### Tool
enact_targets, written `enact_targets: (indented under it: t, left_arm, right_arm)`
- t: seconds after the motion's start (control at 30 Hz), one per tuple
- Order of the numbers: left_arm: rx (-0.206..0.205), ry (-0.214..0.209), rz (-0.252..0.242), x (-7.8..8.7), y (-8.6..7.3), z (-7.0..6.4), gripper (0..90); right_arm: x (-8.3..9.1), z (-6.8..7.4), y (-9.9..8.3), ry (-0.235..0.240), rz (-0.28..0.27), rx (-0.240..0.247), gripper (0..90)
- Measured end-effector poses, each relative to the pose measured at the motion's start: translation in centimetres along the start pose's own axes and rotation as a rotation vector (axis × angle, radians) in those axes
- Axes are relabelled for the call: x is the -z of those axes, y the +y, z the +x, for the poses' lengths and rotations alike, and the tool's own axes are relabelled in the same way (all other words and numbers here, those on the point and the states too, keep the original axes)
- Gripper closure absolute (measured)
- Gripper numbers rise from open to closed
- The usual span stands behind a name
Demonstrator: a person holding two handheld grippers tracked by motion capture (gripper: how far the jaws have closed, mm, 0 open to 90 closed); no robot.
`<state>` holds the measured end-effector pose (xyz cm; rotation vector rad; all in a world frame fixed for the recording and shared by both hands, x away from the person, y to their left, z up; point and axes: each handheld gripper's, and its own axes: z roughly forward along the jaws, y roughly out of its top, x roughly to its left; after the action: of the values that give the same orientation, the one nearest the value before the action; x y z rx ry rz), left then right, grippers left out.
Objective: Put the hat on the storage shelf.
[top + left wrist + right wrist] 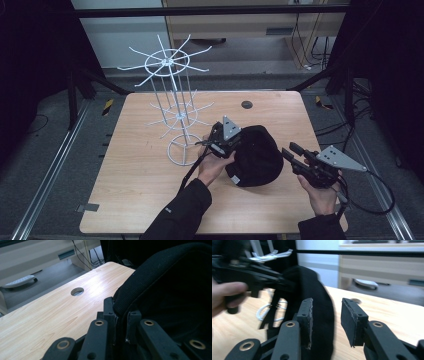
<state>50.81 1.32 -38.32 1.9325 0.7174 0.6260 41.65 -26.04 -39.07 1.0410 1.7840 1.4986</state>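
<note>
A black fabric cap point(259, 159) lies near the middle of the wooden table point(140, 185), just right of a white wire display rack point(172, 107). My left gripper point(236, 141) is at the cap's left edge. In the left gripper view it point(121, 313) is shut on the cap's thick rim point(155, 272). My right gripper point(289, 149) hovers by the cap's right side with its jaws apart. In the right gripper view the cap point(312, 285) stands just ahead of the open right gripper point(327, 316), partly behind its left pad point(308, 315). The left gripper point(259, 277) and the hand holding it appear there, blurred.
The rack's round base point(182, 150) rests on the table close to the left hand. A round cable hole point(246, 104) sits near the table's far edge, also seen as the hole point(77, 291) in the left gripper view. Bare wood lies at the left and front.
</note>
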Motion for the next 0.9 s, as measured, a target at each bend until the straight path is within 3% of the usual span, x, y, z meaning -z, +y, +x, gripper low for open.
enact_targets:
  t: [0.07, 0.17, 0.4, 0.47, 0.6, 0.8, 0.9]
  left_arm:
    - [0.004, -0.005, -0.013, 0.2, -0.3, 0.0, 82.4]
    - [0.006, -0.014, -0.028, 0.6, -0.8, 0.1, 82.4]
    - [-0.001, -0.028, -0.061, 1.7, -2.5, -0.1, 82.4]
    - [0.002, -0.043, -0.072, 2.2, -3.6, -0.1, 82.4]
    - [0.002, -0.063, -0.078, 2.4, -4.2, 0.2, 82.5]
    - [0.025, -0.086, -0.116, 2.6, -3.0, 0.6, 82.6]
    - [0.015, -0.089, -0.141, 2.7, -2.1, 0.7, 82.5]
  right_arm:
    - [0.0, -0.4, -0.3, -0.044, 0.015, 0.0, 61.9]
    - [-0.4, -0.9, -0.9, -0.06, 0.049, -0.012, 61.5]
    - [-2.3, -0.6, -2.4, 0.003, 0.154, -0.004, 57.2]
    - [-2.6, -0.3, -2.6, 0.025, 0.171, 0.004, 56.7]
    - [-2.9, 0.0, -2.5, 0.04, 0.172, 0.003, 56.3]
    - [-2.8, 0.2, -2.3, 0.082, 0.164, 0.002, 55.4]
    - [-2.9, 0.2, -2.3, 0.085, 0.164, 0.002, 54.7]
